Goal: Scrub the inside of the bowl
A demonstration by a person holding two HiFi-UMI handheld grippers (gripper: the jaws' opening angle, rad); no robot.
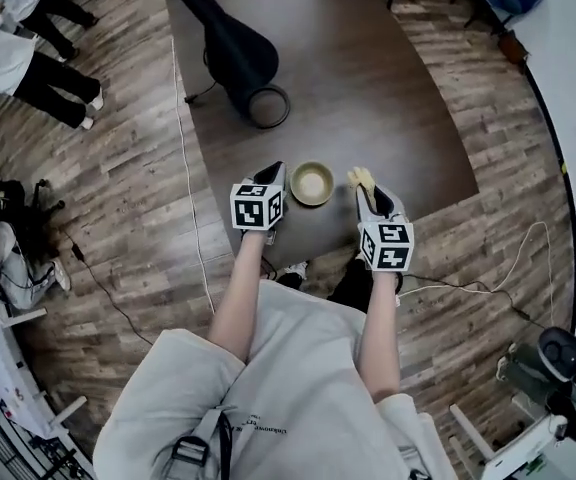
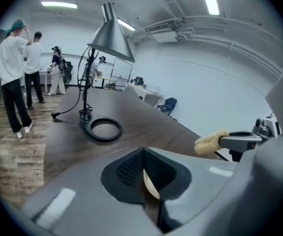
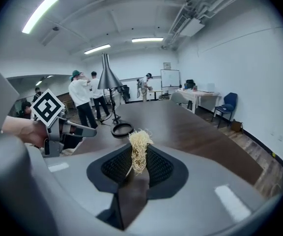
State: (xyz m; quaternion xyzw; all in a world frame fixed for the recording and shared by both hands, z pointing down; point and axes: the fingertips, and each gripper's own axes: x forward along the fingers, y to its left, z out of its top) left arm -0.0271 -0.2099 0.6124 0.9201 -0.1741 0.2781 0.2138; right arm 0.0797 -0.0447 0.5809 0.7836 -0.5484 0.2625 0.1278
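Note:
A small tan bowl (image 1: 311, 183) with a pale inside sits near the front edge of the dark table (image 1: 368, 88). My left gripper (image 1: 277, 174) is at the bowl's left side, shut on its rim. Only a cream sliver of that rim (image 2: 150, 185) shows between the jaws in the left gripper view. My right gripper (image 1: 369, 192) is just right of the bowl and apart from it. It is shut on a yellow fibre scrubber (image 1: 361, 177), whose tuft (image 3: 139, 149) sticks up past the jaws. From the left gripper view the scrubber (image 2: 211, 141) hangs in the air to the right.
A black desk lamp with a ring base (image 1: 268, 106) stands behind the bowl, its metal shade (image 2: 111, 36) overhead. Cables (image 1: 190, 198) run over the wooden floor on both sides. Several people (image 1: 28, 58) stand at the far left. Equipment (image 1: 558, 368) sits at lower right.

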